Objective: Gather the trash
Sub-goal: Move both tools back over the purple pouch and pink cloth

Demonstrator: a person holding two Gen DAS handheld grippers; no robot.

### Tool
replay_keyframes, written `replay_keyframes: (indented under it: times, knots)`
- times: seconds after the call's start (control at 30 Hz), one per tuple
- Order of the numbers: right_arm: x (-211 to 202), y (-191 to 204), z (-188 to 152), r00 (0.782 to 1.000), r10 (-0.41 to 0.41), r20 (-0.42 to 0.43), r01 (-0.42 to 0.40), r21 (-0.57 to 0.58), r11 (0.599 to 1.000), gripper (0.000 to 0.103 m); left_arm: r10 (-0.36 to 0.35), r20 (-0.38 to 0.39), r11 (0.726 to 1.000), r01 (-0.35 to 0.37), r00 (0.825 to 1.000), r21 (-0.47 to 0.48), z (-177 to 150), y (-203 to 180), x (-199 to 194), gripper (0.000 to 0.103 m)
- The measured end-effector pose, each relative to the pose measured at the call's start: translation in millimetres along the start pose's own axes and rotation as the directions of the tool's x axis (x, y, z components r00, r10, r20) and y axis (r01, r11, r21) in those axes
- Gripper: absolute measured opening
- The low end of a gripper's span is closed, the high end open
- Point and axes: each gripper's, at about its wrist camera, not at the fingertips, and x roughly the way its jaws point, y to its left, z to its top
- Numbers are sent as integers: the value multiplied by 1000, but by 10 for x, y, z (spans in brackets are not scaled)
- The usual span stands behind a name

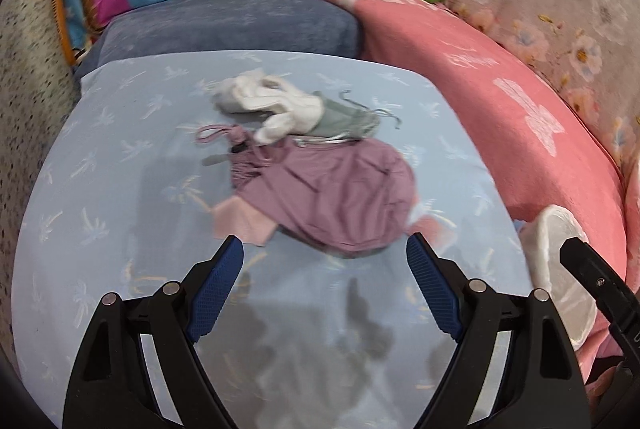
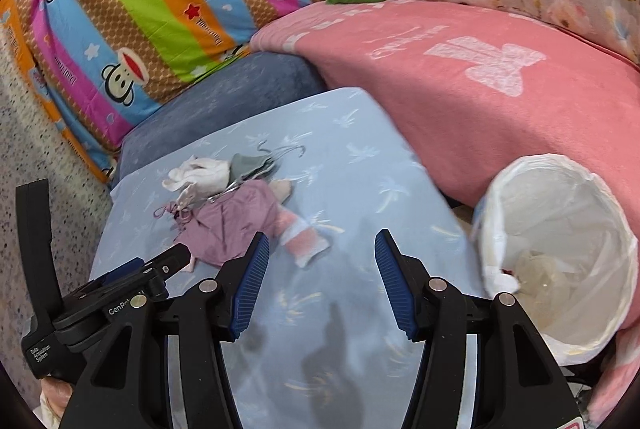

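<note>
Trash, as far as I could tell, was the loose heap on the blue sheet (image 1: pixel 120 149): a purple cloth (image 1: pixel 336 189) with drawstrings, a white wad (image 1: pixel 272 105) at its far edge, a grey-green piece (image 1: pixel 348 117) beside that, and pink scraps (image 1: pixel 244 221) poking out from under the purple. Everything in the heap touched or overlapped; I could not say what each piece really was, since the view was blurred.

My left gripper (image 1: pixel 324 253) hung just short of the purple cloth, its blue pads spread wide and holding nothing. My right gripper (image 2: pixel 320 249) was likewise spread and empty, over bare sheet, with a pink scrap (image 2: pixel 300 237) just beyond its left pad.

The bin (image 2: pixel 560 249), lined with a white bag, stood to my right against the pink blanket (image 2: pixel 460 89), with some pale, crumpled stuff already lying in its bottom. In the left view only its rim (image 1: pixel 556 245) showed, beside my other gripper's body.
</note>
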Motion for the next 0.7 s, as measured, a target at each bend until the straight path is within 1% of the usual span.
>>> replay_keyframes:
  times: [0.3, 0.47, 0.6, 0.7]
  knots:
    - [595, 455, 22, 996, 37, -84, -40, -30, 999, 55, 39, -26, 996, -41, 999, -75, 23, 543, 153, 80]
    - [930, 612, 18, 991, 31, -127, -37, -39, 999, 55, 47, -44, 994, -51, 998, -101, 46, 716, 267, 80]
    - [1168, 682, 2, 987, 20, -157, -26, -36, 999, 55, 47, -57, 993, -53, 997, -110, 55, 786, 349, 80]
    - [1293, 719, -18, 984, 26, -174, -33, -33, 999, 54, 41, -69, 992, -49, 997, -118, 53, 825, 412, 80]
